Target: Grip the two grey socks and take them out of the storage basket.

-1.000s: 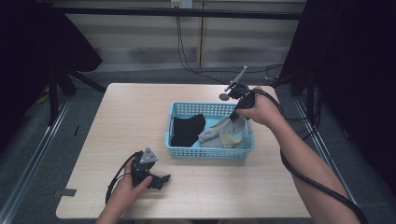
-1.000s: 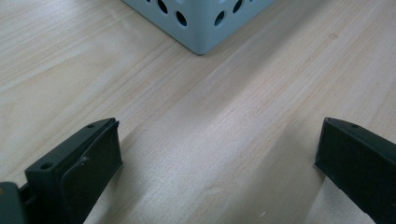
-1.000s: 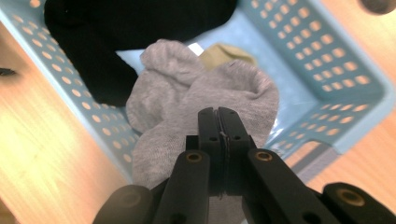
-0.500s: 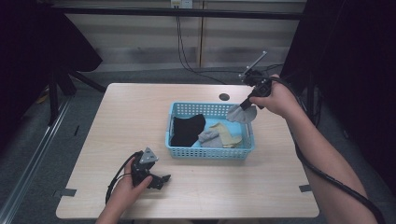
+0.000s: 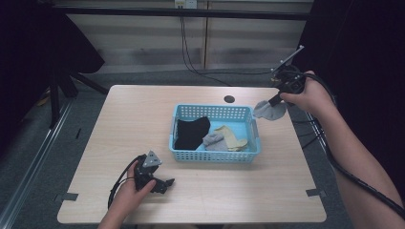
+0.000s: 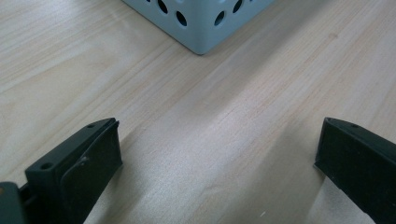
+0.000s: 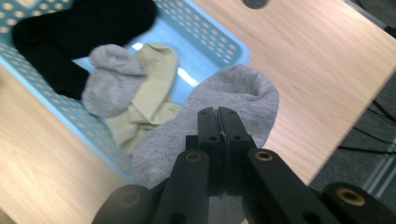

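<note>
Wooden table [image 5: 119, 124], light top, w/ a small dark round hole [image 5: 229, 99] near its far edge at abt 1 o'clock from centre. Light-blue perforated basket [image 5: 215, 156] sits just right of table centre; one corner of it shows in the left gripper view [image 6: 201, 23].

Inside the basket, biggest first: black sock [image 5: 191, 132] at the 9 o'clock side, beige sock [image 5: 231, 137] toward 4 o'clock, and a smaller grey sock [image 5: 212, 139] betw. them, touching both. Same trio in the right gripper view, black one [image 7: 70, 32] at upper left.

Right gripper [image 5: 276, 99] is up in the air past the basket's 2 o'clock corner, over the table's right edge. Jaws clenched on a grey sock [image 5: 269, 110], which hangs off the tips, clear of the basket and table; in the right gripper view the sock [image 7: 233, 100] drapes below the pinched tips.

Left gripper [image 5: 165, 183] rests on the table at abt 7 o'clock from the basket, near but apart. Jaws released, wide, bare tabletop betw. them.
</note>
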Demonstrator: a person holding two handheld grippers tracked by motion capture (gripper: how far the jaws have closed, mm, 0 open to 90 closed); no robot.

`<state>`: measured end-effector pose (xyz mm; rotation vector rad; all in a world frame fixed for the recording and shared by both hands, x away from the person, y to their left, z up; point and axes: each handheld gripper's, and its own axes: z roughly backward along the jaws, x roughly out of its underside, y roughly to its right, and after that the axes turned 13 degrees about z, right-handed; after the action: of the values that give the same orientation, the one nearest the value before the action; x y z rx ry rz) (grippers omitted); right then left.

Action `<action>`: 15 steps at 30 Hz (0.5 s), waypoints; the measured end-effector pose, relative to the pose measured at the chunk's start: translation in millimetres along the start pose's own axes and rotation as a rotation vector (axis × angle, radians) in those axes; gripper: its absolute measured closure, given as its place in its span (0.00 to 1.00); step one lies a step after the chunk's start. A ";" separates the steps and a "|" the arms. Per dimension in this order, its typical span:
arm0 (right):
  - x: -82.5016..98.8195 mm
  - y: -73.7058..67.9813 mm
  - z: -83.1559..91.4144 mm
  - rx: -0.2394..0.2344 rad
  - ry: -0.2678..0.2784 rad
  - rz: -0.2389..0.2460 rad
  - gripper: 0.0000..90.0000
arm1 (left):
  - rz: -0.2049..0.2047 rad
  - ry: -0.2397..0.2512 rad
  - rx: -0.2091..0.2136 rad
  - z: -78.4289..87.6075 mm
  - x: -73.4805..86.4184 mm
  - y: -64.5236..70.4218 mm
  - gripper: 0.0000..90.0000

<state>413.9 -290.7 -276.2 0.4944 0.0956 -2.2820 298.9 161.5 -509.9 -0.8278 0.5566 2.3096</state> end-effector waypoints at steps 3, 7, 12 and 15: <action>10.4 6.3 0.8 0.023 -0.009 -0.019 0.99 | 0.000 0.000 0.000 0.0 0.0 0.0 0.00; 26.5 17.6 -5.8 0.039 -0.033 -0.053 0.99 | -0.002 -0.001 -0.003 0.1 -0.2 -0.1 0.00; 36.0 20.4 -24.2 0.038 -0.040 -0.080 0.99 | -0.001 0.001 -0.004 -0.1 -0.1 -0.1 0.00; 43.4 18.3 -43.0 0.020 -0.052 -0.087 0.99 | -0.003 0.002 -0.005 -0.1 -0.1 -0.1 0.00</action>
<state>414.0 -323.8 -330.7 0.4489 0.0696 -2.3814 299.1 161.5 -510.0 -0.8322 0.5507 2.3089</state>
